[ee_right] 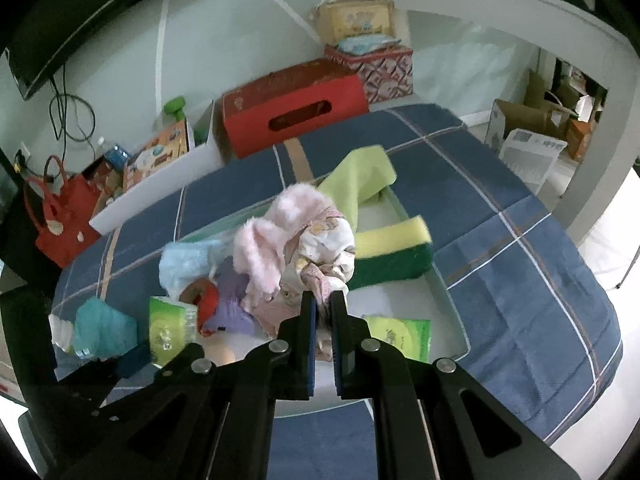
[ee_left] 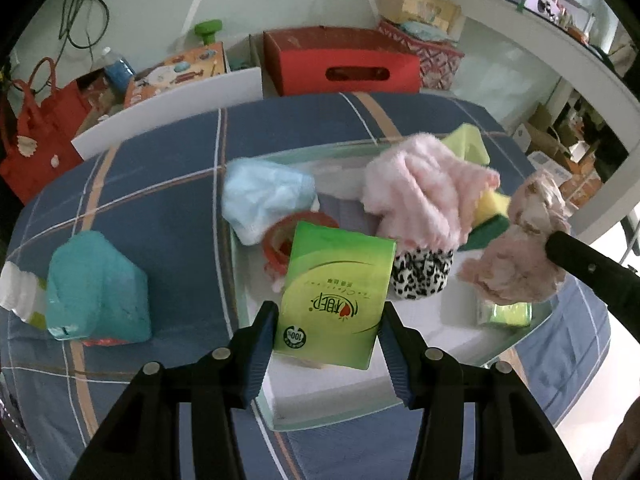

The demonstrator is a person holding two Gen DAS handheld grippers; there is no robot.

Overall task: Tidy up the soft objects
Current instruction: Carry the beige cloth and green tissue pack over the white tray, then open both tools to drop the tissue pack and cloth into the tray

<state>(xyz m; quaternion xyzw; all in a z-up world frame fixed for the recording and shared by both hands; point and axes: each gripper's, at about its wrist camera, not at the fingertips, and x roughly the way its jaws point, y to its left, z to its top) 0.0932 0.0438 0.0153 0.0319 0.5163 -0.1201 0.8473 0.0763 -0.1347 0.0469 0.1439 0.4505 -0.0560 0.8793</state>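
Note:
My left gripper is shut on a green tissue pack, held upright over the near end of a pale tray on the blue plaid bed. My right gripper is shut on a pink patterned cloth, bunched above the tray. That cloth hangs at the right of the left wrist view. In the tray lie a pink fluffy cloth, a light blue cloth, a red tape roll, a leopard-print piece, a yellow-green sponge, a green cloth and a second tissue pack.
A teal pack and a white pack lie on the bed left of the tray. Beyond the bed stand a red box, a white board and a red bag. The bed drops off at the right.

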